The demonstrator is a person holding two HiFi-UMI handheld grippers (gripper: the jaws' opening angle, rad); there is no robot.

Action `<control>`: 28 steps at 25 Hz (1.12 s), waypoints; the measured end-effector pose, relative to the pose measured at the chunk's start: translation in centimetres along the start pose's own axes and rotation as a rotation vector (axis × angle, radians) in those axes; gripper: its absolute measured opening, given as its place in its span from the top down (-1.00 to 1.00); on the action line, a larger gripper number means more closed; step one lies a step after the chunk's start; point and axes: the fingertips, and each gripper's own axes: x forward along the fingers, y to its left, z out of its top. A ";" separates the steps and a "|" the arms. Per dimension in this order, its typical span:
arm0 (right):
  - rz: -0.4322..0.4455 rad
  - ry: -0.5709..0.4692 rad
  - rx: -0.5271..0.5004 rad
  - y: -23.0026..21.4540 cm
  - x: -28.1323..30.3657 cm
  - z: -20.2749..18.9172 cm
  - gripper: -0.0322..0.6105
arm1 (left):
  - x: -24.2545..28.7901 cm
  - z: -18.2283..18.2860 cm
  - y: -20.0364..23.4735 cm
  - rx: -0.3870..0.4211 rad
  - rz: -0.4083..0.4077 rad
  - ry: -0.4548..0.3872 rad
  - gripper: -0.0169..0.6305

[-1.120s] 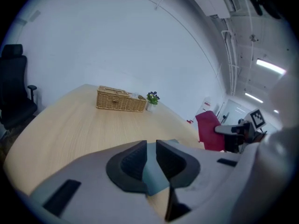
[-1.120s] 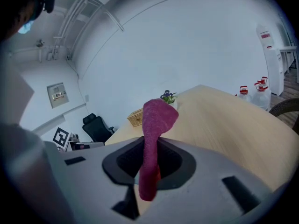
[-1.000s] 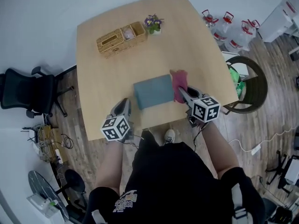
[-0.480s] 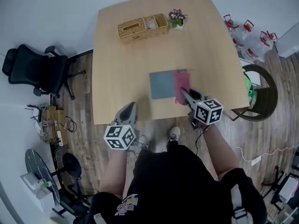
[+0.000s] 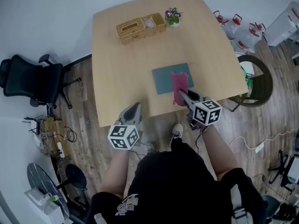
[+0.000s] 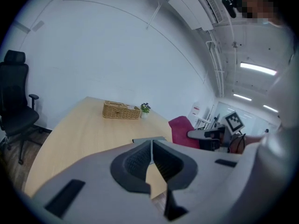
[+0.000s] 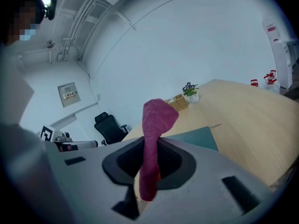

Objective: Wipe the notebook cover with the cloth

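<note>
Over the notebook (image 5: 163,78), the right tool (image 5: 179,94) pinches the cloth (image 5: 180,82).

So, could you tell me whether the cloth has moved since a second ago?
Yes. The cloth, pinched in the right tool, has slid leftward in the head view, from the notebook's right edge onto its cover.

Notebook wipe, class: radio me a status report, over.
Right claw shut on pink cloth, draped over notebook right side. Left claw shut, empty, at table near edge. Basket, plant far off.
</note>
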 end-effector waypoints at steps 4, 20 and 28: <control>-0.067 -0.045 0.015 2.0 -1.7 -0.9 0.69 | -1.1 -0.1 -0.1 0.021 -0.084 0.010 0.90; -0.273 -0.194 0.060 9.1 -10.4 -6.1 0.69 | -6.3 -1.3 -4.1 0.124 -0.355 0.038 0.90; -0.284 -0.183 0.062 10.2 -11.5 -7.9 0.69 | -7.2 -2.3 -5.1 0.126 -0.383 0.043 0.90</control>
